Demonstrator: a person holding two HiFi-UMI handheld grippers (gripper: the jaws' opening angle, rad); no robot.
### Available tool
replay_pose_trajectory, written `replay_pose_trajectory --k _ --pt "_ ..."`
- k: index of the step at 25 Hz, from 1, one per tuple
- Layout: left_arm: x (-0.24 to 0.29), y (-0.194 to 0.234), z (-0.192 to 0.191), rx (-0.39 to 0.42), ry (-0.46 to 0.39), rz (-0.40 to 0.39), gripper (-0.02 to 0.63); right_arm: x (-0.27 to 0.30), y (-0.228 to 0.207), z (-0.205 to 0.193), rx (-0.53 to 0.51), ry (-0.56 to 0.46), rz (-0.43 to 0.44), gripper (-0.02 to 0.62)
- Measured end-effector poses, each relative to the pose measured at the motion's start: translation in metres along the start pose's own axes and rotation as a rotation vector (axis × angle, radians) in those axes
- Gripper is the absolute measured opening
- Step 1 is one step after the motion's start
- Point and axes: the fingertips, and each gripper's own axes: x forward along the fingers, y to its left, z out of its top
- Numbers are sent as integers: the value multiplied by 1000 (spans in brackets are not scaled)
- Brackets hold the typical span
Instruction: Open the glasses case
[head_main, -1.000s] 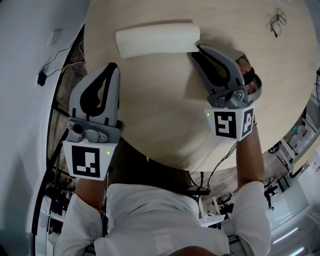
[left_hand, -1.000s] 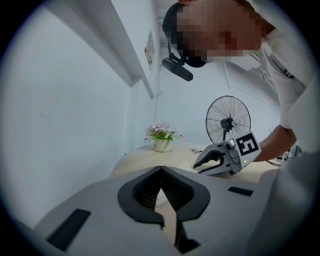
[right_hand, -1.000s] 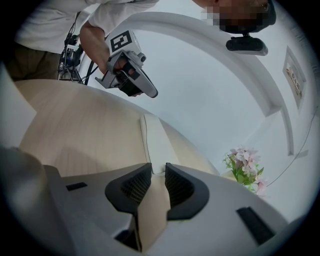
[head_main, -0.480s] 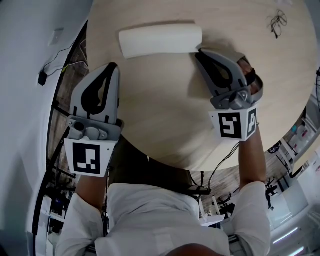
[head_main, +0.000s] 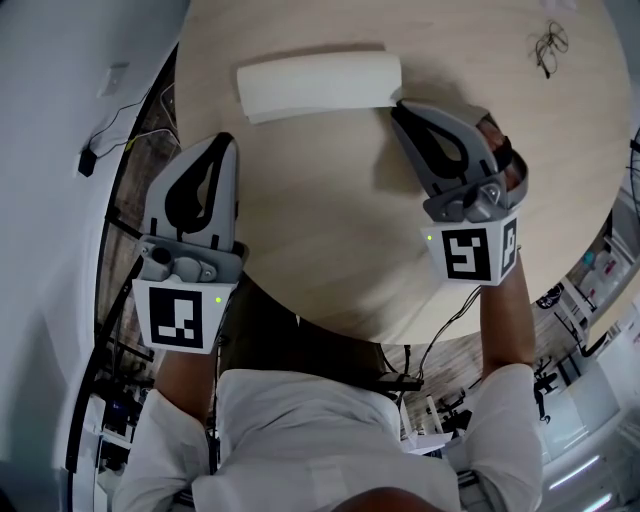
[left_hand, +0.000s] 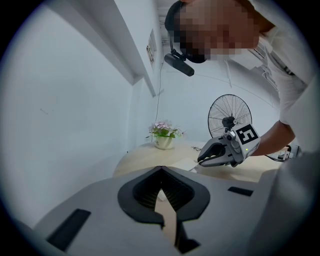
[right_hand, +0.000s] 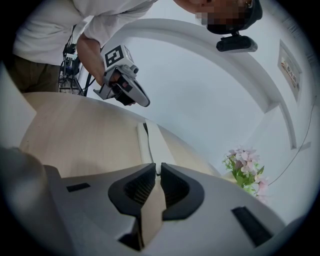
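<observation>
A white oblong glasses case (head_main: 320, 85) lies closed on the far part of the round wooden table (head_main: 330, 230). My right gripper (head_main: 398, 103) has its tips at the case's right end, touching it or nearly so. In the right gripper view its jaws stand together with only a thin slit, and the case (right_hand: 150, 142) stretches away just beyond them. My left gripper (head_main: 226, 140) hovers over the table's left edge, below the case's left end and apart from it. Its jaws (left_hand: 161, 169) meet with nothing between them.
A pair of thin-framed glasses (head_main: 548, 42) lies at the table's far right. A small pot of pink flowers (left_hand: 163, 135) stands on the table's far side, with a standing fan (left_hand: 229, 117) behind it. A wall runs close along the left.
The view has shifted slightly. Both grippers keep their places relative to the case, and both stay shut.
</observation>
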Motion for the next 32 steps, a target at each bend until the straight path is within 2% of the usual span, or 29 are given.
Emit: replay_pose_trajectory --k 32 --pt "-4 5 9 -26 -19 -15 12 18 -63 22 141 -83 28 38"
